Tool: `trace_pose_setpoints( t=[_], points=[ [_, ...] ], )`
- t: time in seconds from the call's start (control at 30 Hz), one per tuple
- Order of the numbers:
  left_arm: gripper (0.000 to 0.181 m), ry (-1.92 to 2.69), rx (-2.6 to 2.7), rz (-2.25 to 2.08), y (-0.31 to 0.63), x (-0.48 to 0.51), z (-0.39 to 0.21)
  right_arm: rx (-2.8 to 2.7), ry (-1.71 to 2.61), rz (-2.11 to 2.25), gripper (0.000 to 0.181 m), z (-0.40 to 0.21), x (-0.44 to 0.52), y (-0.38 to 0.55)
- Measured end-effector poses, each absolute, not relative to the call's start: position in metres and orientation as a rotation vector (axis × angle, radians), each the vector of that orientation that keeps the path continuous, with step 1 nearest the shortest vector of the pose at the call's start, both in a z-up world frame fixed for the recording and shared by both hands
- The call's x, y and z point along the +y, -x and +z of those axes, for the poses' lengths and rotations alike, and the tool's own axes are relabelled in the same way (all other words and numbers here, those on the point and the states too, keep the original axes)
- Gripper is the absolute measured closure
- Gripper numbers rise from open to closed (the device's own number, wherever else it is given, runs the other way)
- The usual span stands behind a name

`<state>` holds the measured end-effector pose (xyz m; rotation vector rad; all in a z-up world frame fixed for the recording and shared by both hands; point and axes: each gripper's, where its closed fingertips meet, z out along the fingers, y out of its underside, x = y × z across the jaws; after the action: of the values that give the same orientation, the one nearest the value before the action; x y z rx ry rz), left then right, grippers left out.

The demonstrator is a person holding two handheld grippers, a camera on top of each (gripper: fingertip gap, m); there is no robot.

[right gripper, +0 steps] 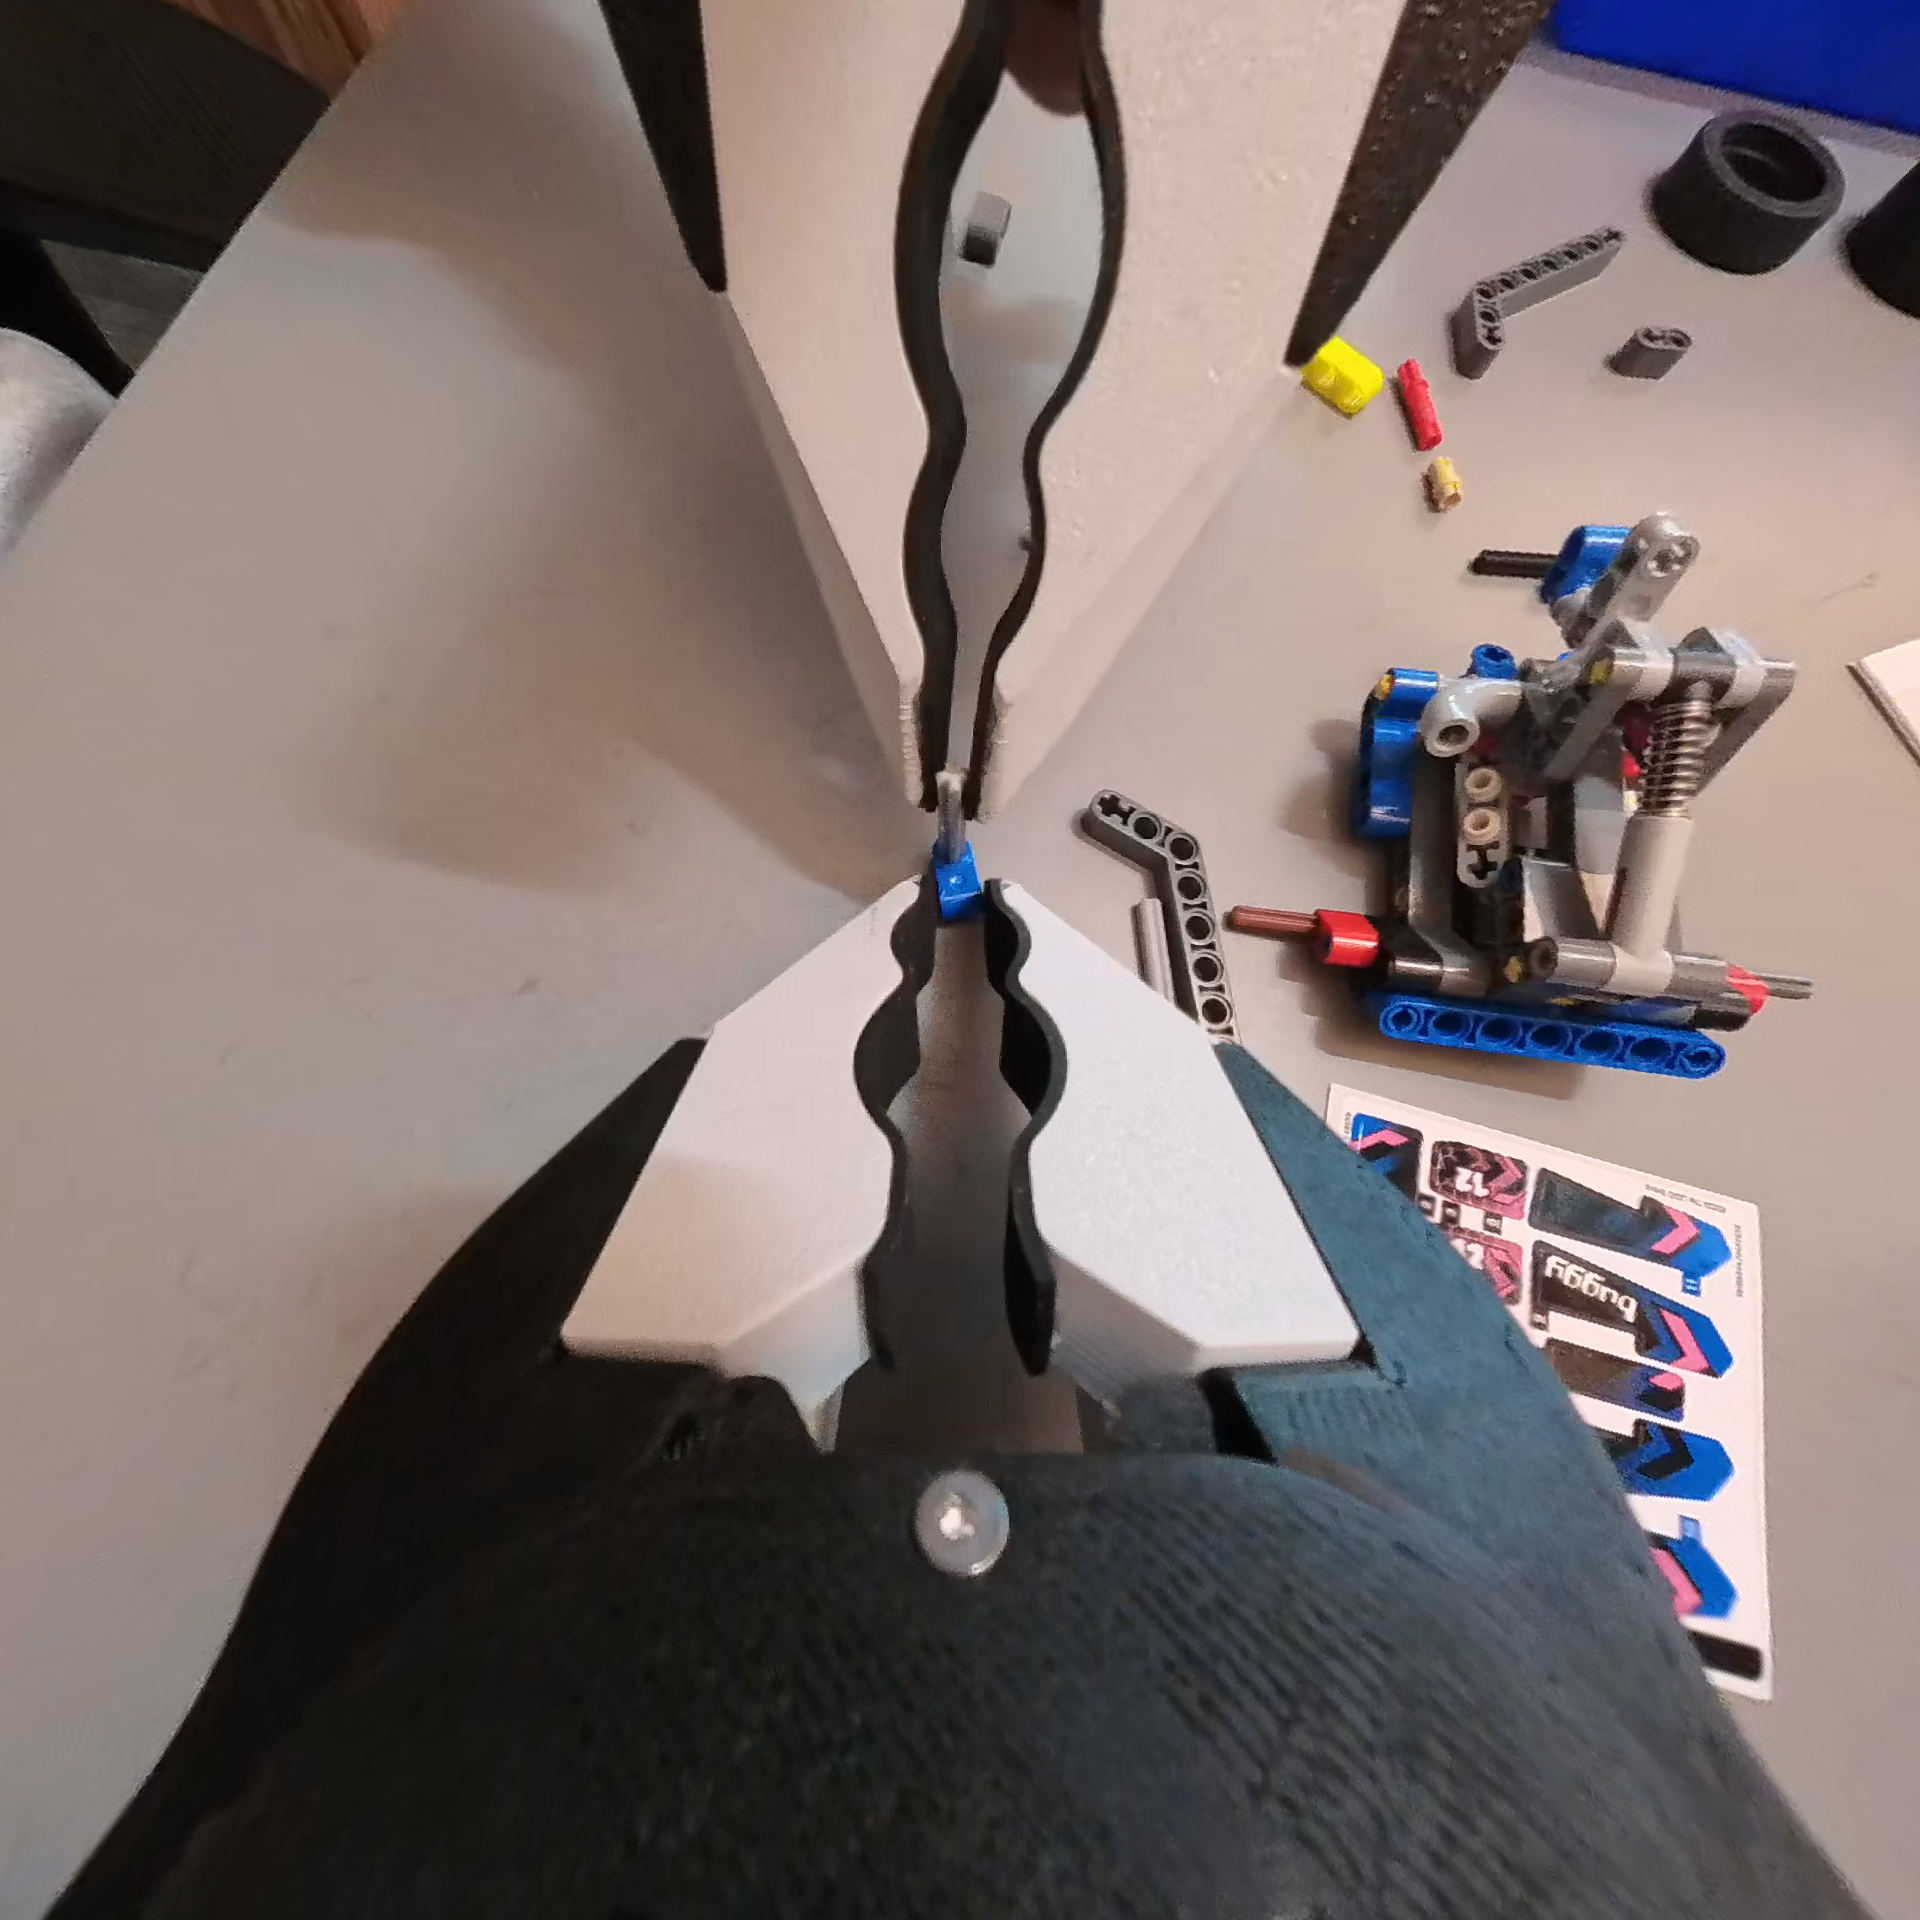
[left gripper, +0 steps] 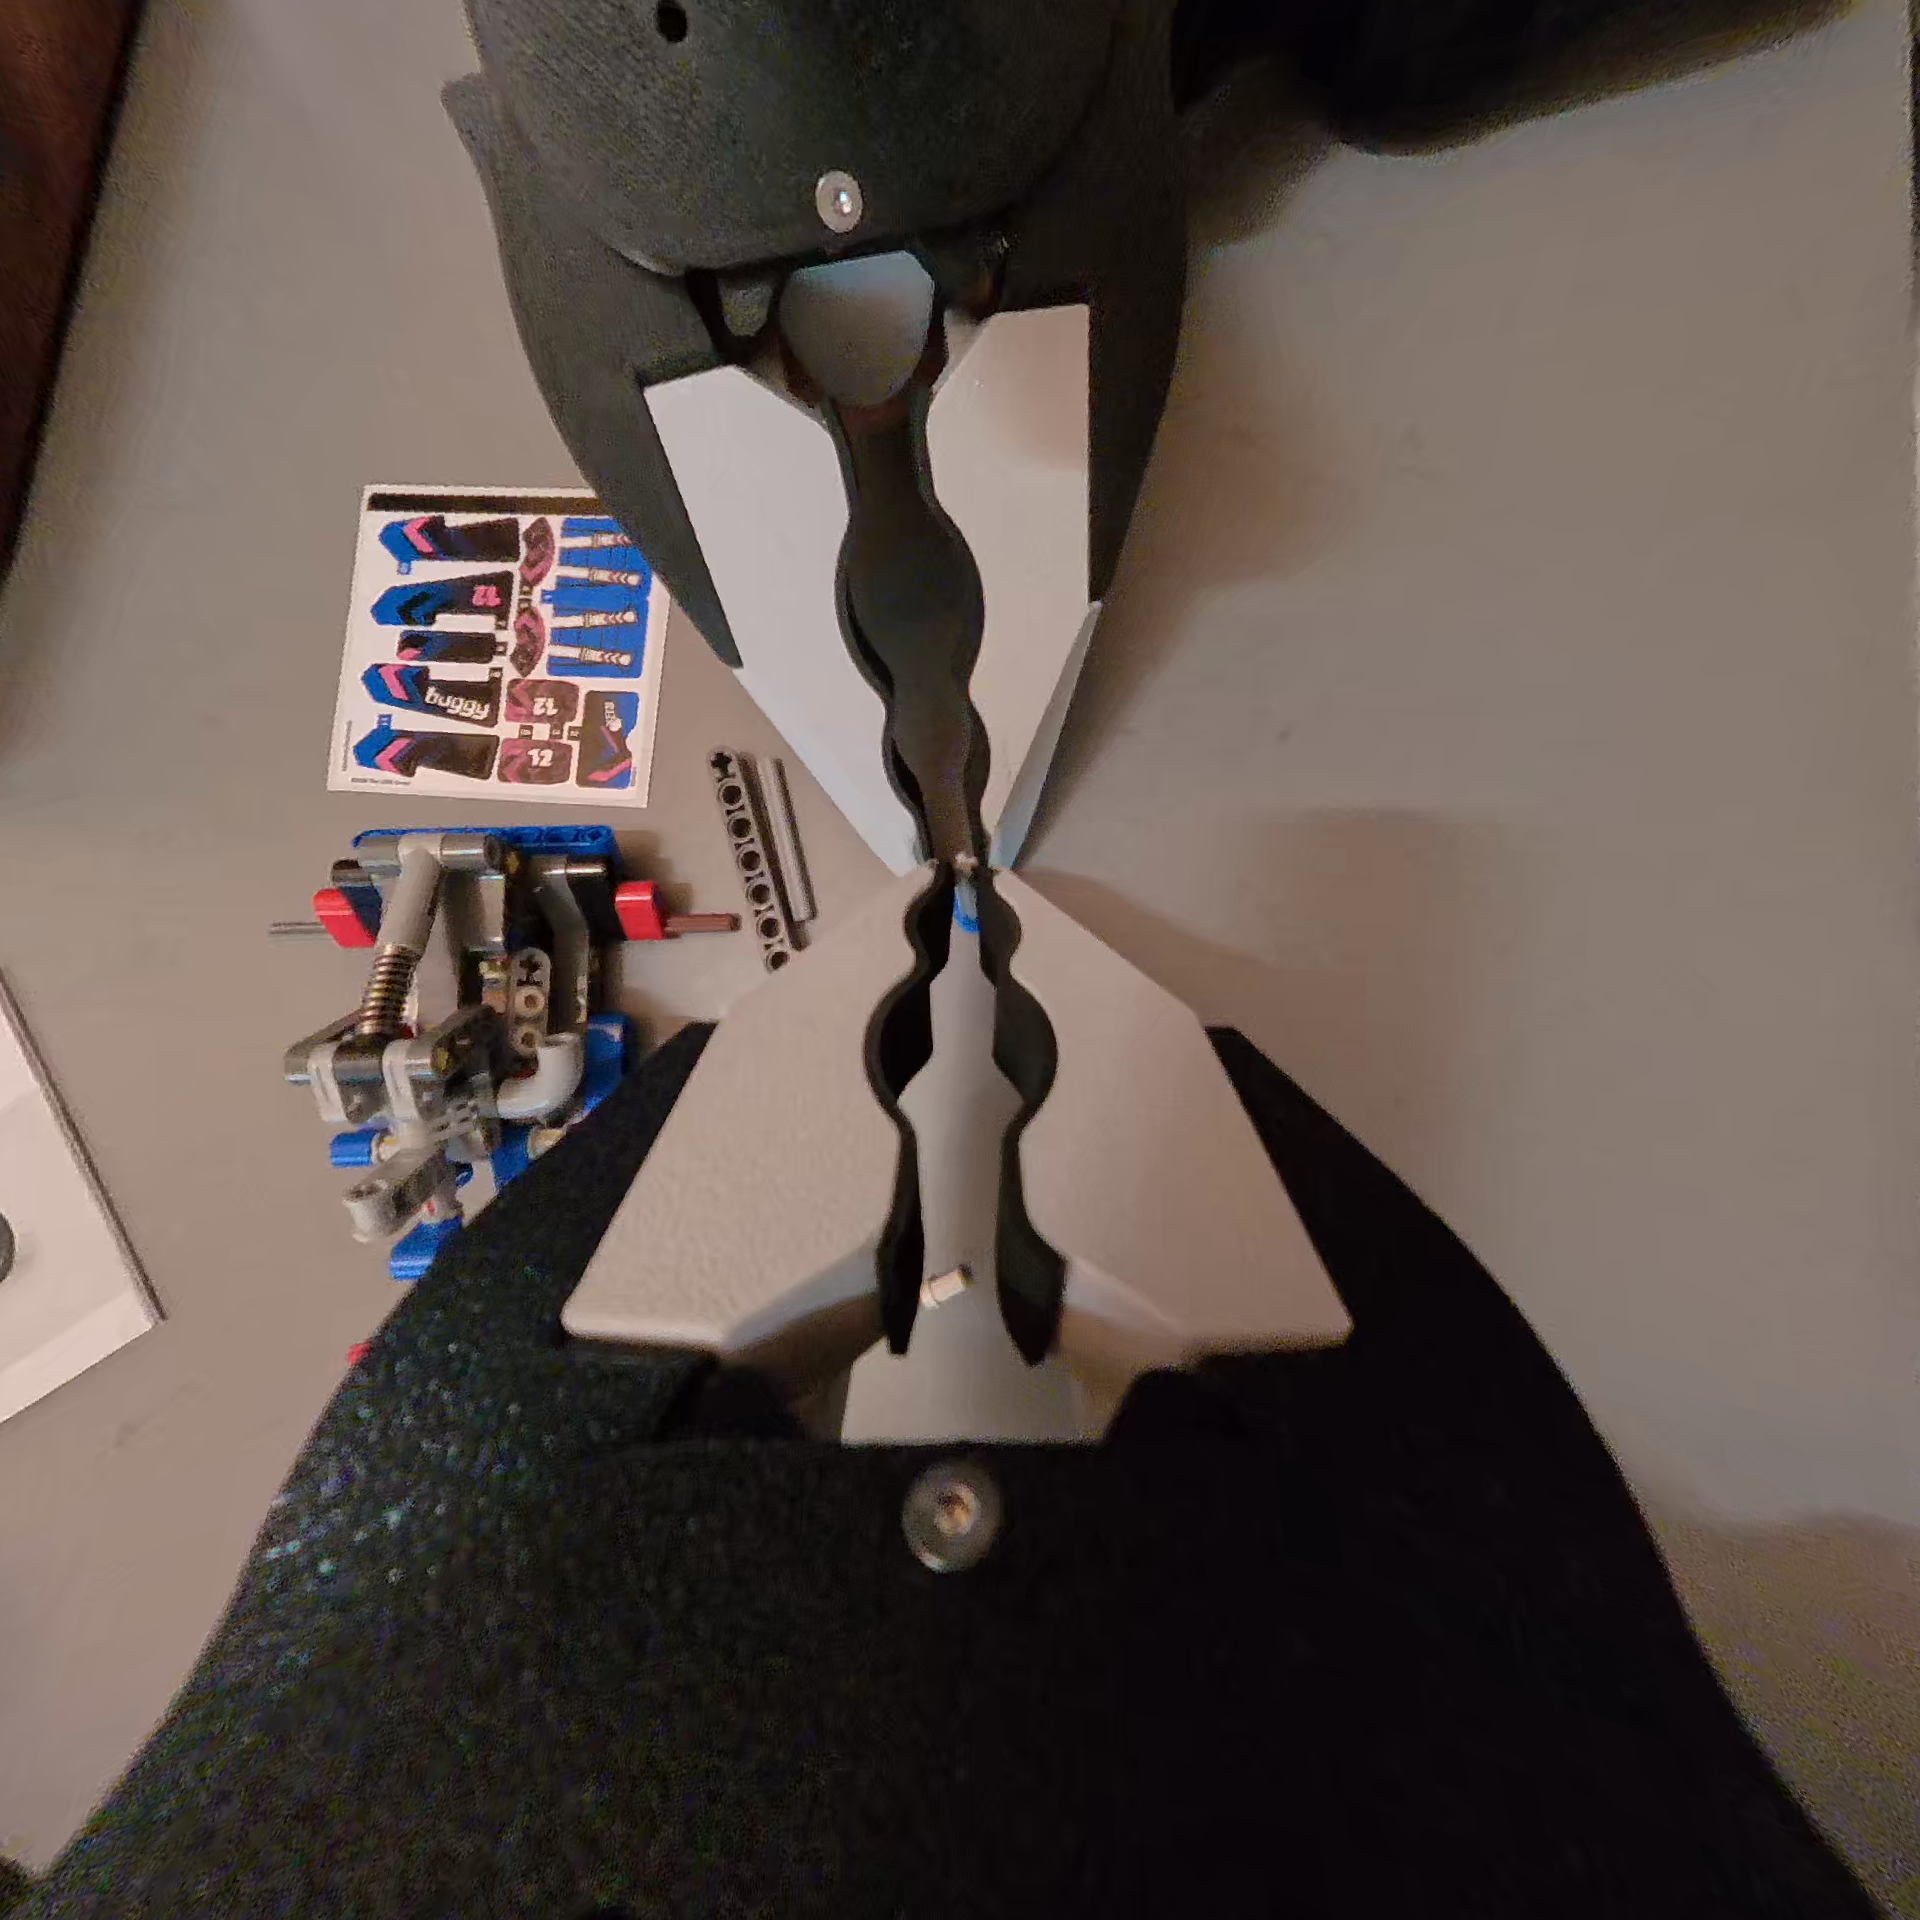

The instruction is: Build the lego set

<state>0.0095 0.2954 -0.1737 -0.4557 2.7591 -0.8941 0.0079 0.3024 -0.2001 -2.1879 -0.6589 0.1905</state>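
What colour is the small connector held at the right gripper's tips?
Blue, clearest in the right wrist view.

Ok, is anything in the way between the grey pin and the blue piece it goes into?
Nothing visible is. The pin in the left claw already meets the blue piece at the right claw tips, above bare table. The loose parts lie off to the side.

Two hand-held grippers (left gripper: 961,904) tip-to-tip, blue piece (left gripper: 966,912) between; buggy assembly (left gripper: 473,1023) left.
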Motion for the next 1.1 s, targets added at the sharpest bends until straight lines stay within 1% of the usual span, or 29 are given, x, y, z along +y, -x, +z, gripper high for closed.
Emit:
trace_pose_setpoints(
  t=[0.23, 0.33, 0.43, 0.57, 0.63, 0.7, 0.77, 0.9, 0.97, 1.0, 1.07, 1.1],
  points=[
    [0.180, 0.511, 2.791, -0.842, -0.010, 0.297, -0.174, -0.645, 2.196, 0.205, 0.174, -0.201, 0.302, -0.009],
    [0.179, 0.567, 2.809, -0.747, -0.009, 0.299, -0.180, -0.630, 2.201, 0.203, 0.174, -0.201, 0.302, -0.009],
    [0.172, 0.612, 2.788, -0.629, -0.013, 0.303, -0.186, -0.608, 2.206, 0.190, 0.175, -0.201, 0.302, -0.009],
    [0.171, 0.665, 2.762, -0.649, -0.013, 0.300, -0.178, -0.606, 2.205, 0.176, 0.175, -0.201, 0.302, -0.009],
    [0.164, 0.711, 2.738, -0.713, -0.014, 0.297, -0.169, -0.607, 2.204, 0.170, 0.175, -0.201, 0.302, -0.009],
    [0.166, 0.766, 2.718, -0.771, -0.015, 0.294, -0.161, -0.606, 2.204, 0.168, 0.175, -0.201, 0.302, -0.009],
    [0.181, 0.793, 2.704, -0.773, -0.016, 0.295, -0.158, -0.603, 2.204, 0.164, 0.175, -0.201, 0.302, -0.010],
    [0.181, 0.826, 2.751, -0.584, -0.012, 0.304, -0.168, -0.603, 2.204, 0.164, 0.175, -0.201, 0.302, -0.010],
    [0.161, 0.848, 2.770, -0.532, -0.010, 0.304, -0.172, -0.602, 2.205, 0.166, 0.175, -0.201, 0.302, -0.010],
    [0.157, 0.878, 2.783, -0.531, -0.008, 0.302, -0.173, -0.601, 2.205, 0.166, 0.175, -0.201, 0.302, -0.010],
    [0.158, 0.935, 2.790, -0.556, -0.008, 0.297, -0.172, -0.595, 2.207, 0.168, 0.175, -0.200, 0.302, -0.010],
    [0.161, 0.949, 2.785, -0.555, -0.009, 0.297, -0.172, -0.595, 2.207, 0.167, 0.175, -0.200, 0.302, -0.010]
  ],
)
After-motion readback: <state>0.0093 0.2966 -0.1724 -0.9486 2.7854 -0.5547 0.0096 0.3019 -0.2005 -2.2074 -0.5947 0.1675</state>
